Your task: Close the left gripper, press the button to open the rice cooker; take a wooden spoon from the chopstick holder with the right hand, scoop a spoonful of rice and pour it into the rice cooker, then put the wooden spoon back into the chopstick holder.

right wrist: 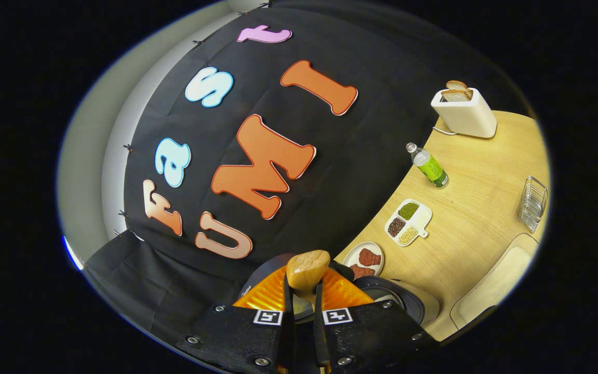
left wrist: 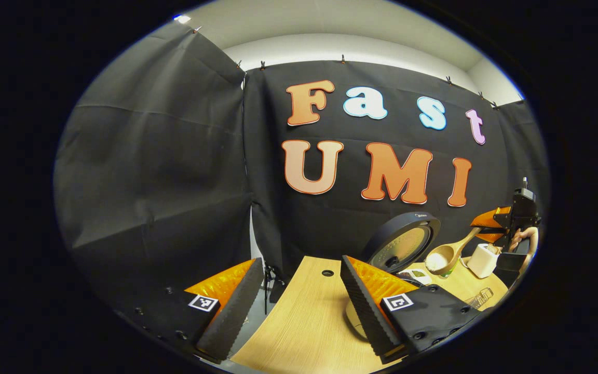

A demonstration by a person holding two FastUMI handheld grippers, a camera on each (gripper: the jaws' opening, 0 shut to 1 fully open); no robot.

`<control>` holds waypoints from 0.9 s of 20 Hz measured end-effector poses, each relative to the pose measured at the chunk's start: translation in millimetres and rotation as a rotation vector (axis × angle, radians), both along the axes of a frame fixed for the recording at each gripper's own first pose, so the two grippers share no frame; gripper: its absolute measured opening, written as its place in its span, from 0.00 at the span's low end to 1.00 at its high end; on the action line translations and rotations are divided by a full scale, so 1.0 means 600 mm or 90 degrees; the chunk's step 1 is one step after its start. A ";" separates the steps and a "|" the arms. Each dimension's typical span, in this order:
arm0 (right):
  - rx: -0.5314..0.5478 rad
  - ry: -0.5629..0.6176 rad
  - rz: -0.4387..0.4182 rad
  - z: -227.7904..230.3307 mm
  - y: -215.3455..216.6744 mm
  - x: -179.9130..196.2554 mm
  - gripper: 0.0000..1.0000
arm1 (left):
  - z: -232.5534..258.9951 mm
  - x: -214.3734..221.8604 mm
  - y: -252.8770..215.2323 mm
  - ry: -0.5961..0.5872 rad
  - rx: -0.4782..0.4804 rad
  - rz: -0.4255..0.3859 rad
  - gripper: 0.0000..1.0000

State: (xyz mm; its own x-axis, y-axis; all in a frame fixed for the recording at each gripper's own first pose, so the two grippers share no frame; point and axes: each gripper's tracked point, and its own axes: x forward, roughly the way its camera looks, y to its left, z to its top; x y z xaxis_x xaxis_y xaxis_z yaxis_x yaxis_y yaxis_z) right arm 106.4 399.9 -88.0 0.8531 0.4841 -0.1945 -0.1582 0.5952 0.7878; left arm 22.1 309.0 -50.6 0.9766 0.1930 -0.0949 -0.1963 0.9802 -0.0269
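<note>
jaws clamp wooden spoon (right wrist: 307, 271); rice apparently aboard.

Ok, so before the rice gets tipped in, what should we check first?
1. Rice cooker lid is up: ok.
2. Right tongs are shut on the wooden spoon: ok.
3. Rice sits in the spoon: ok.
4. Spoon is right above the pot: cannot tell, the pot looks close underneath but the angle hides the line-up.
5. Left tongs are open and off to the side, away from the spoon: ok.
</note>
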 end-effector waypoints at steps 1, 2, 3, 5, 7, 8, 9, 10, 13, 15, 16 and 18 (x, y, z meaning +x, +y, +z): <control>-0.002 -0.003 0.001 0.001 0.003 -0.001 0.14 | 0.001 0.000 -0.001 -0.001 0.002 0.000 0.98; -0.006 -0.006 0.002 0.001 0.005 -0.002 0.14 | 0.002 -0.001 -0.001 -0.001 0.003 0.000 0.98; -0.014 -0.011 0.004 0.000 0.006 -0.003 0.14 | 0.003 -0.002 -0.002 -0.001 0.005 -0.001 0.97; -0.035 -0.021 0.005 -0.003 0.008 -0.004 0.14 | 0.003 -0.002 -0.001 -0.001 0.005 -0.001 0.98; -0.055 -0.034 0.003 -0.001 0.009 -0.003 0.14 | 0.002 -0.002 -0.003 0.000 0.004 -0.002 0.98; -0.063 -0.042 0.005 -0.001 0.012 -0.004 0.13 | 0.002 -0.003 -0.002 0.001 0.004 -0.001 0.97; -0.071 -0.055 0.009 0.002 0.015 -0.005 0.13 | 0.000 -0.003 -0.003 0.002 0.005 -0.001 0.97; -0.081 -0.068 0.014 0.007 0.018 -0.006 0.14 | -0.001 -0.003 -0.002 0.003 0.004 0.000 0.97; -0.118 -0.094 0.016 0.010 0.021 -0.006 0.14 | -0.001 -0.002 -0.002 0.004 0.002 0.002 0.98; -0.135 -0.111 0.020 0.014 0.024 -0.007 0.14 | 0.002 -0.003 -0.003 0.002 0.003 0.002 0.98; -0.141 -0.117 0.024 0.016 0.029 -0.008 0.14 | 0.001 -0.002 -0.003 0.001 0.004 0.001 0.98; -0.148 -0.126 0.034 0.018 0.038 -0.010 0.14 | 0.000 -0.001 -0.002 0.002 0.006 0.003 0.98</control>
